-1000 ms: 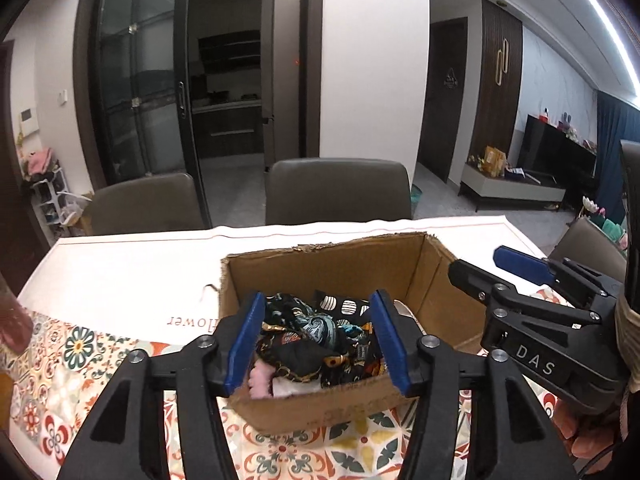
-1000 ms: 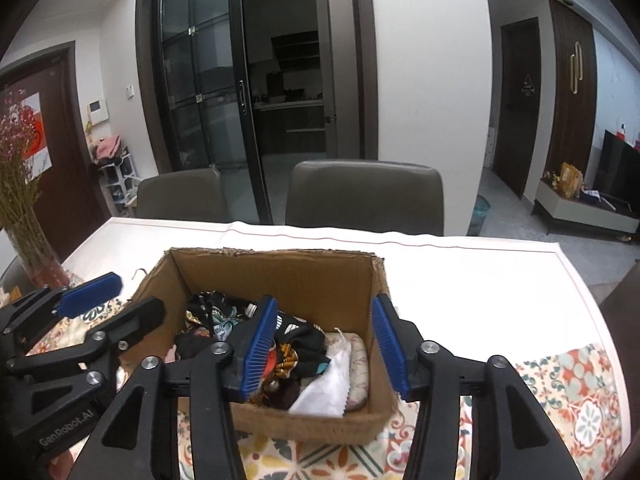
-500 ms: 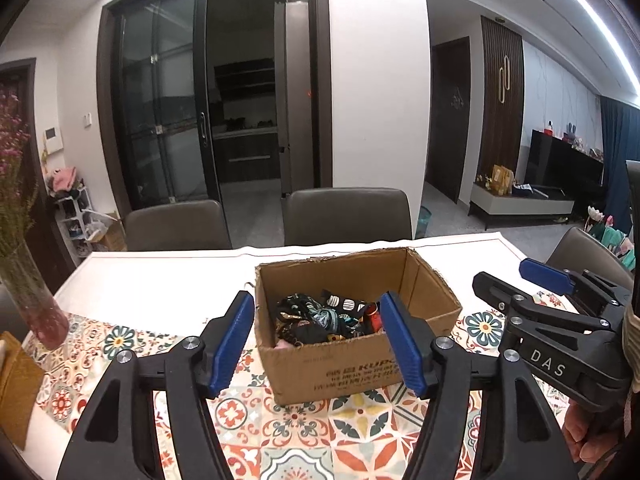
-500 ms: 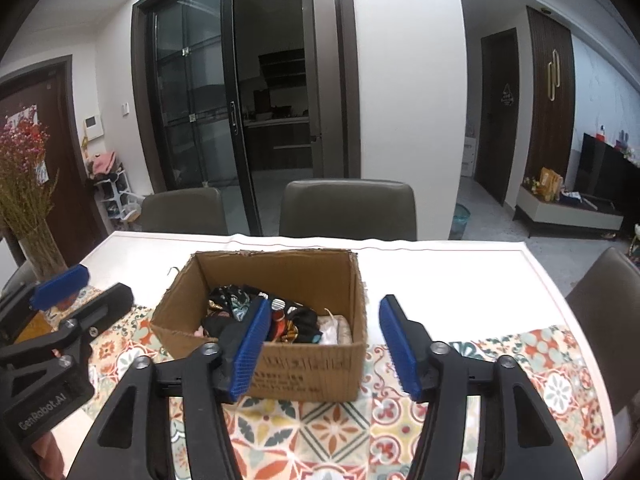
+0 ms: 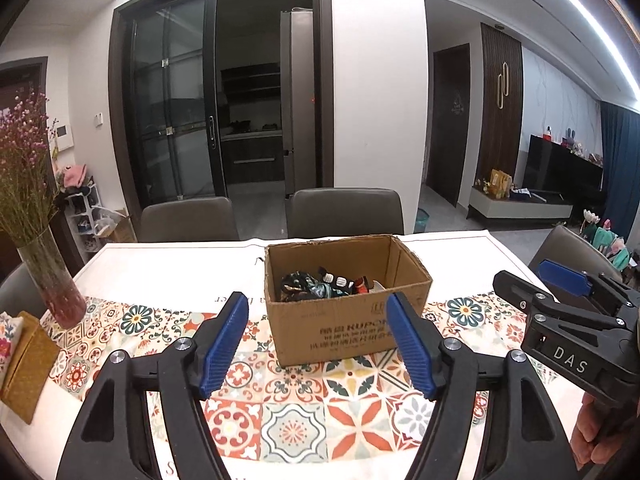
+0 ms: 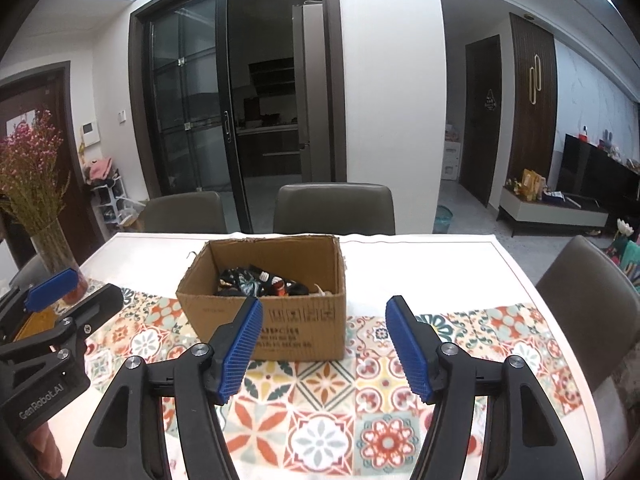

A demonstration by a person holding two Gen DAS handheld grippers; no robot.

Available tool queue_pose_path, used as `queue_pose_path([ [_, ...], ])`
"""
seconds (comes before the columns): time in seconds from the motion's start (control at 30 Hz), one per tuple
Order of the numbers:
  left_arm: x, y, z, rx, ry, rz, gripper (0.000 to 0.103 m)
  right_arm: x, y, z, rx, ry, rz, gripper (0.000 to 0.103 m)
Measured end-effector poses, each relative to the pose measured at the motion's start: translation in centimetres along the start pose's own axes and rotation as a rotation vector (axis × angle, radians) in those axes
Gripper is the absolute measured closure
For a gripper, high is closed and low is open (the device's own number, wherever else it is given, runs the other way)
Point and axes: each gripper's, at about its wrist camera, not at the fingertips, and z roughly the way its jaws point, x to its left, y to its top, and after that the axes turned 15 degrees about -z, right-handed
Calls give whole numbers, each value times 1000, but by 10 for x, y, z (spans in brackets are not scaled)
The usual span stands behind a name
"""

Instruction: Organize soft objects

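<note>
Both hand-held grippers backed off corrugated cardboard box w/ crumpled fabrics.

One cardboard box is sitting on the one table, and the soft things piled inside it are lying too tangled for me to be counting them. Two grippers are hanging over the patterned runner: the left gripper and the right gripper, each showing two blue pads, four in all. One glass vase of dried flowers is standing at the table's left side. Two chairs are standing along the far edge, and one more chair is waiting at the right side.
</note>
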Motion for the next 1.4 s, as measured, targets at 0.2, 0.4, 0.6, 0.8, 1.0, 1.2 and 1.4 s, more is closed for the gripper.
queue_pose_path([
  [0.2, 0, -7, -21, -8, -4, 2, 27, -2, -9, -27, 2, -8, 16, 38],
  [0.4, 0, -12, -37, -20, 27, 16, 20, -5, -17, -47, -2, -15, 36, 35],
  [0.6, -2, -22, -51, -37, 52, 37, 15, -5, -22, -62, -2, -36, 28, 30],
  [0.8, -5, -30, -63, -39, 65, 27, 11, -9, -28, -73, 20, -40, 40, 30],
  [1.0, -8, -32, -75, -51, 71, 21, 6, -11, -35, -84, 35, -35, 42, 30],
  [1.2, -11, -35, -84, -59, 78, 16, 1, -12, -33, -95, 19, -53, 31, 30],
  [1.4, -13, -35, -88, -69, 83, 17, 0, -14, -32, -100, 5, -47, 24, 30],
])
